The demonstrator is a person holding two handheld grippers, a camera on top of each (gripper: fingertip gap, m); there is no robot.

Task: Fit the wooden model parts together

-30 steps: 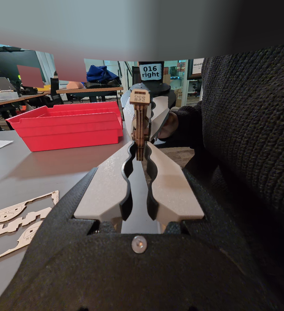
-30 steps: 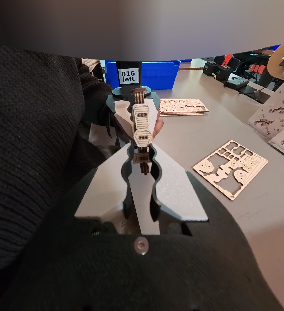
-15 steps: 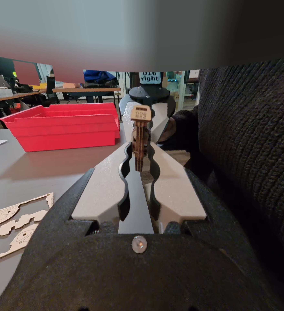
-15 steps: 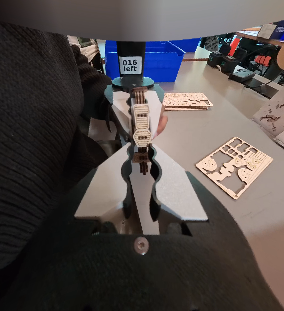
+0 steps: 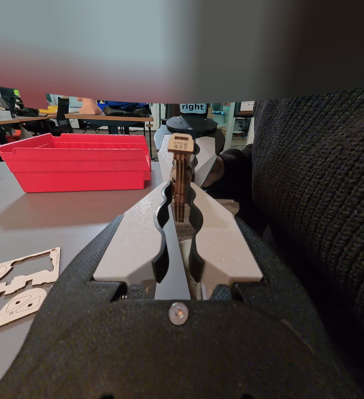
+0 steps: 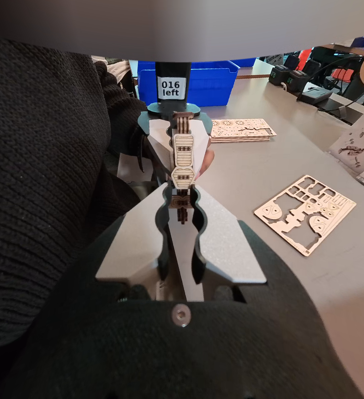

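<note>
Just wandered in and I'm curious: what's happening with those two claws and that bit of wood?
A person in a black sweater holds a claw in each hand. The left claw and the right claw face each other, both clamped on one small wooden model, held up in the air beside the table. Punched-out wooden sheets lie on the table, with a red bin and a blue bin farther back.

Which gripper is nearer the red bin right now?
Right. The right gripper is just beside the end of the red bin. The left gripper faces it from farther back, on the other side of the wooden model that both grip.
</note>
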